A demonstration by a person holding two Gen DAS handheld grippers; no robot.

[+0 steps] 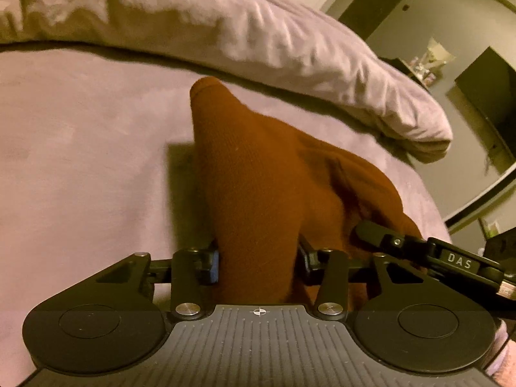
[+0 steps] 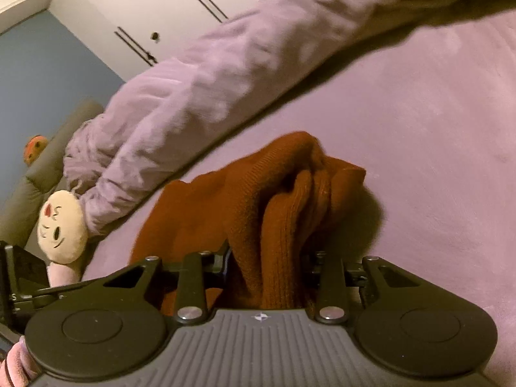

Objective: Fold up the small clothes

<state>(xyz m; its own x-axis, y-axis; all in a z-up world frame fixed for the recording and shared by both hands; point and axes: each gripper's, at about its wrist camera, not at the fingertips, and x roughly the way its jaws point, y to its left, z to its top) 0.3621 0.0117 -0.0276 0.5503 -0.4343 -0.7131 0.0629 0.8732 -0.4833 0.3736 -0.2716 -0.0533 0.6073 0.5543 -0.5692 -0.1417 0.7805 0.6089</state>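
A rust-orange knit garment (image 1: 258, 177) lies bunched on the lilac bed sheet (image 1: 80, 161). My left gripper (image 1: 258, 258) is shut on one edge of it, and the cloth runs forward from between the fingers in a raised ridge. My right gripper (image 2: 267, 267) is shut on another bunched, ribbed part of the same garment (image 2: 283, 193). The right gripper's fingers (image 1: 380, 235) show in the left wrist view at the right, close beside the left one. The fingertips of both are buried in cloth.
A rumpled lilac duvet (image 1: 258, 32) lies across the bed behind the garment; it also shows in the right wrist view (image 2: 193, 80). A cream plush toy (image 2: 61, 225) lies at the bed's left edge. A dark TV (image 1: 493, 96) and white wardrobe doors (image 2: 145, 6) stand beyond.
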